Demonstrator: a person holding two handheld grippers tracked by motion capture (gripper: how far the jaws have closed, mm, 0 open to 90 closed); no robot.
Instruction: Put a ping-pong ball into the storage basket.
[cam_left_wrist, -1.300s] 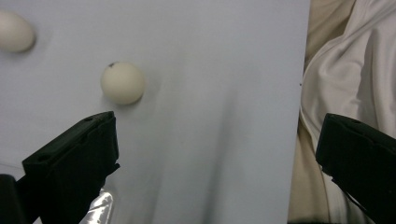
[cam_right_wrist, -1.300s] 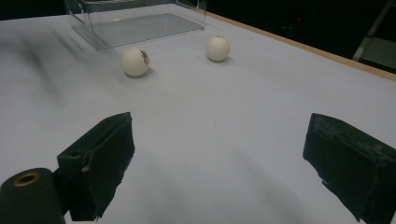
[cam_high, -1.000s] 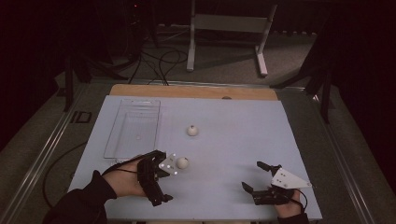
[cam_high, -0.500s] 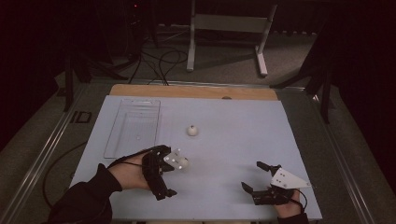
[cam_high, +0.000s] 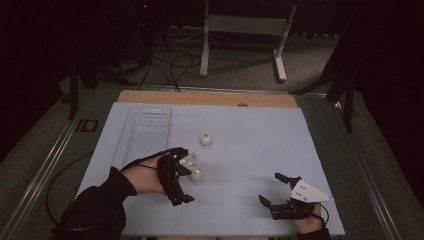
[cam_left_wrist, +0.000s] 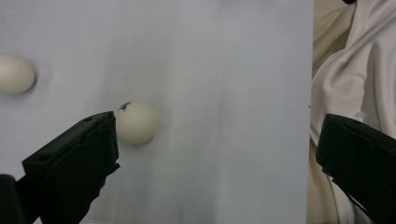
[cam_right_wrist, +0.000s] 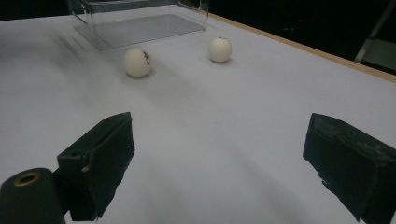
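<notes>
The near ball (cam_high: 195, 175) sits low and left of the middle of the high view, right beside one jaw of the left gripper (cam_high: 182, 174), which has slid forward to it since before. Its jaws are spread wide, the hand tipped sideways. The right gripper (cam_high: 278, 191) rests spread at lower right. Another ball (cam_high: 205, 139) and a clear tray (cam_high: 145, 132) lie farther up.
</notes>
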